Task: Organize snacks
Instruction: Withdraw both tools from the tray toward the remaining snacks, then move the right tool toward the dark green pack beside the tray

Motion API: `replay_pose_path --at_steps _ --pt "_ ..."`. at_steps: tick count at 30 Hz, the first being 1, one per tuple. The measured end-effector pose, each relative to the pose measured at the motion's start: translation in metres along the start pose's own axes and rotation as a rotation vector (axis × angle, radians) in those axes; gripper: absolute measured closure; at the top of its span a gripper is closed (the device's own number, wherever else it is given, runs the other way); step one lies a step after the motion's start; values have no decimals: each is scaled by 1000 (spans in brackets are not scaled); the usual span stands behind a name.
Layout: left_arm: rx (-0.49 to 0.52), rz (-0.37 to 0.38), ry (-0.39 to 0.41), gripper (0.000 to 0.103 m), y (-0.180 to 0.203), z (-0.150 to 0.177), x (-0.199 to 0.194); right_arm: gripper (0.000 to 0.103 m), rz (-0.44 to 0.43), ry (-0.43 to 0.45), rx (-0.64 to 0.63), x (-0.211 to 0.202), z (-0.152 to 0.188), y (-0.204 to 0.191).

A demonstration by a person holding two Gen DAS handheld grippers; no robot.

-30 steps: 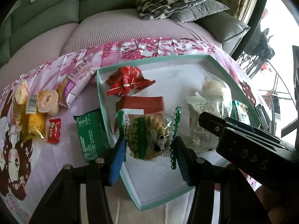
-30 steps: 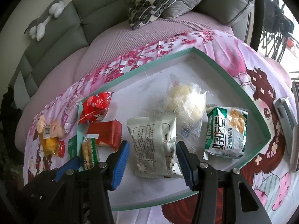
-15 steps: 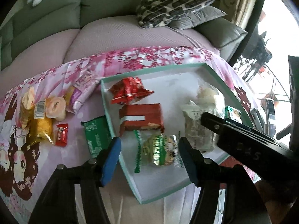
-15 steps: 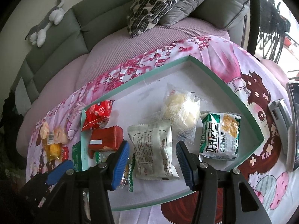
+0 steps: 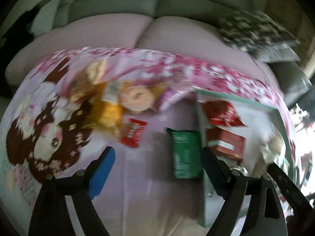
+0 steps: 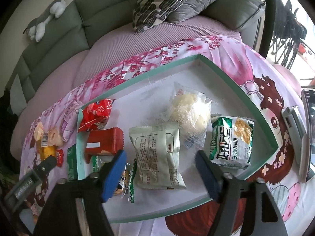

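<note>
A white tray with a teal rim (image 6: 137, 81) lies on a pink printed cloth and holds several snacks. My right gripper (image 6: 160, 175) hangs over its front; the jaws are opening, and a white packet (image 6: 157, 153) lies between them, pads clear of it. A cookie packet with green edges (image 6: 127, 179) lies by its left finger. In the blurred left wrist view my left gripper (image 5: 157, 169) is over the cloth left of the tray (image 5: 236, 99), jaws opening and gripping nothing. A green packet (image 5: 185, 153) lies just inside its right finger. A small red packet (image 5: 133, 132) lies beyond.
A jelly cup (image 5: 135, 98) and a yellow snack (image 5: 106, 114) lie loose at the cloth's left. In the tray are a red bag (image 6: 96, 116), a red box (image 6: 104, 141), a clear bag of white puffs (image 6: 189, 110) and a green-white packet (image 6: 232, 141). Devices (image 6: 295, 125) lie right; pillows (image 6: 163, 2) behind.
My left gripper let go of the cookie packet in the tray, opened wide and swung left over the cloth. My right gripper stayed in place and spread its jaws off the white packet.
</note>
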State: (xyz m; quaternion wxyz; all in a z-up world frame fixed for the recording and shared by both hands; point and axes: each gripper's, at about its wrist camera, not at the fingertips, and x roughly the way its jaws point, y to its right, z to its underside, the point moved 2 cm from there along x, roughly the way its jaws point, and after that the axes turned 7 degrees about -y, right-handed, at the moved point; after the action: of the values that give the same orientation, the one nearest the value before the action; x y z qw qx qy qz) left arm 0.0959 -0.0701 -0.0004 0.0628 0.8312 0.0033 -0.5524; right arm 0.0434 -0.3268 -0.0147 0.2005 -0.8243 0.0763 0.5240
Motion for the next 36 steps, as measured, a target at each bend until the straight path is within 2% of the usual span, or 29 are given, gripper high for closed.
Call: replay_pose_path --at_steps 3,4,6,15,23,27,31,36 --pt "-36 -15 2 12 -11 -1 1 11 3 9 -19 0 0 -3" --pt "-43 -22 3 8 -13 -2 1 10 4 11 -24 0 0 -5" --pt "-58 -38 11 4 -17 -1 0 0 0 20 -33 -1 0 -7" --pt "-95 -24 2 3 -21 -1 5 0 9 49 -29 -3 -1 -5" --pt "-95 -11 10 3 -20 -2 3 0 19 128 -42 -12 -3 -3" --pt "-111 -20 20 3 -25 -4 -2 0 9 114 -57 -9 -3 -9" --pt "-100 -66 53 3 -33 -9 -10 0 22 96 -95 -6 -1 -24" --pt "-140 -72 55 3 -52 -14 -13 0 -63 69 -116 -1 6 -50"
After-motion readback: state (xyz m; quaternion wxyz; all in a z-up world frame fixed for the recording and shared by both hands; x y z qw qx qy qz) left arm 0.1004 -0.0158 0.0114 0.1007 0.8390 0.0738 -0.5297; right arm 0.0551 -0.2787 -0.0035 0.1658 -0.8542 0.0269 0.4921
